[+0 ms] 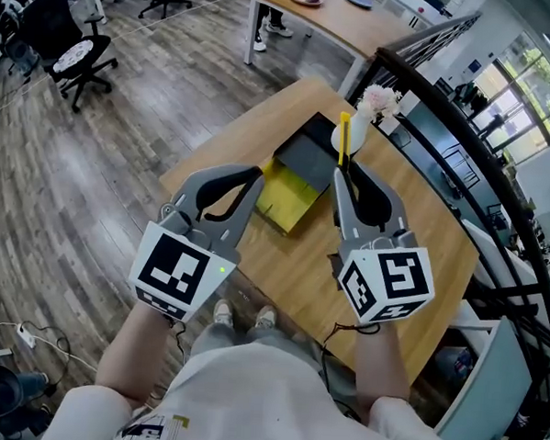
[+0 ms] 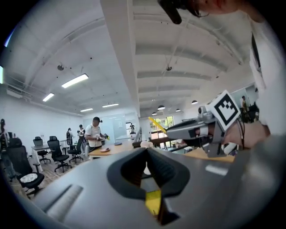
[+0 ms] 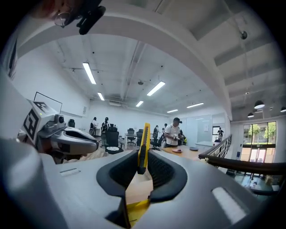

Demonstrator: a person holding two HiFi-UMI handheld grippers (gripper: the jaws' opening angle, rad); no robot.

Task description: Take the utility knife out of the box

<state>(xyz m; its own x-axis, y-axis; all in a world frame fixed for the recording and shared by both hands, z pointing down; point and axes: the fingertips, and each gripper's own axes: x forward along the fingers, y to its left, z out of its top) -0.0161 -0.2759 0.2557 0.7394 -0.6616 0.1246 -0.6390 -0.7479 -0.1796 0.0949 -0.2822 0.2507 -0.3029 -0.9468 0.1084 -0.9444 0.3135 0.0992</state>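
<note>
Right gripper (image 1: 344, 175), lower centre of the head view, clamps the yellow utility knife (image 1: 344, 133) upright, clear of the open box (image 1: 293, 199) on the bench (image 1: 291, 266). I read the left gripper (image 1: 256, 174) as closed and empty, frame left.

2 grippers (image 1: 255, 175) (image 1: 343, 175) — 1 utility knife (image 1: 344, 135), 1 box (image 1: 293, 195).

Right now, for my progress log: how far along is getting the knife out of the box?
Done: the knife is out of the box, which lies open on the table. In hand: the right tool clamps the knife upright, above the table. The left tool is shut and empty. Left: probably only setting the knife down somewhere.
</note>
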